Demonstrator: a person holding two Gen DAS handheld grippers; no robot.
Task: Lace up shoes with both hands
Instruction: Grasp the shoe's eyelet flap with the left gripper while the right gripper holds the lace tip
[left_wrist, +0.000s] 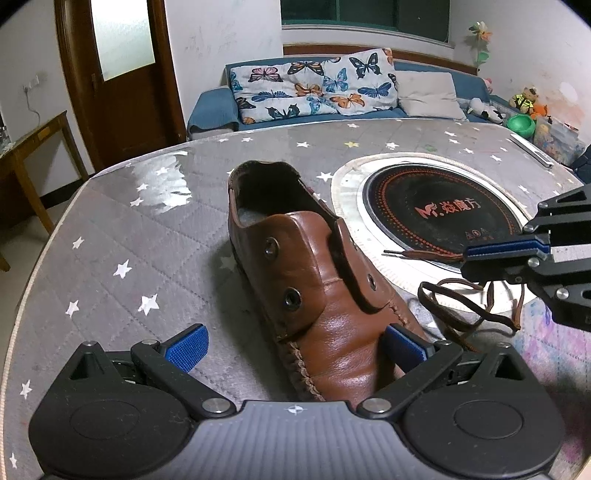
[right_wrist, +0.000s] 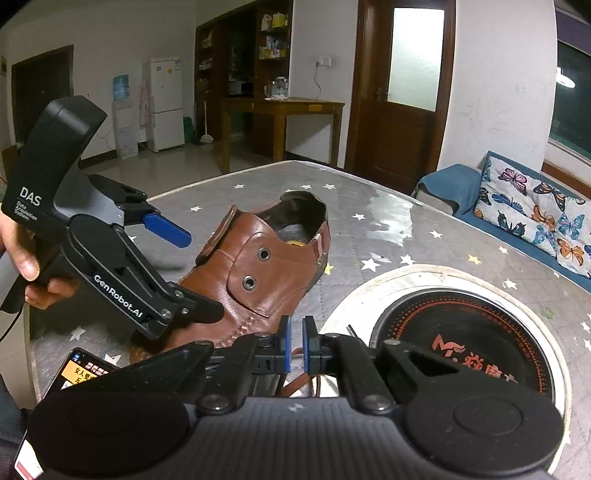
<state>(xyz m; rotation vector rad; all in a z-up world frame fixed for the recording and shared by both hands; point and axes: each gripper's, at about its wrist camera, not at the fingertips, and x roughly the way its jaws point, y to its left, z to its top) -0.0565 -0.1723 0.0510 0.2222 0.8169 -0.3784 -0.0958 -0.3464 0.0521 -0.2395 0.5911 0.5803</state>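
Note:
A brown leather shoe (left_wrist: 332, 302) lies on the table with its toe toward my left gripper (left_wrist: 295, 347). That gripper is open and straddles the toe, its left pad clear of the leather. The eyelets (left_wrist: 291, 296) hold no lace. My right gripper (left_wrist: 467, 254) is to the right of the shoe, shut on a brown shoelace (left_wrist: 461, 310). A short end with a black tip sticks out toward the shoe, and the rest lies in loose loops. In the right wrist view the shoe (right_wrist: 258, 280) is ahead, a hand holds the left gripper (right_wrist: 192, 271), and the right gripper (right_wrist: 296, 339) nearly closes over the lace (right_wrist: 295, 384).
The round table (left_wrist: 110, 266) wears a grey star-print cover. A black built-in cooktop (left_wrist: 439, 210) sits right of the shoe. A phone (right_wrist: 85, 369) lies near the front left edge. A blue sofa (left_wrist: 332, 92) stands beyond the far edge.

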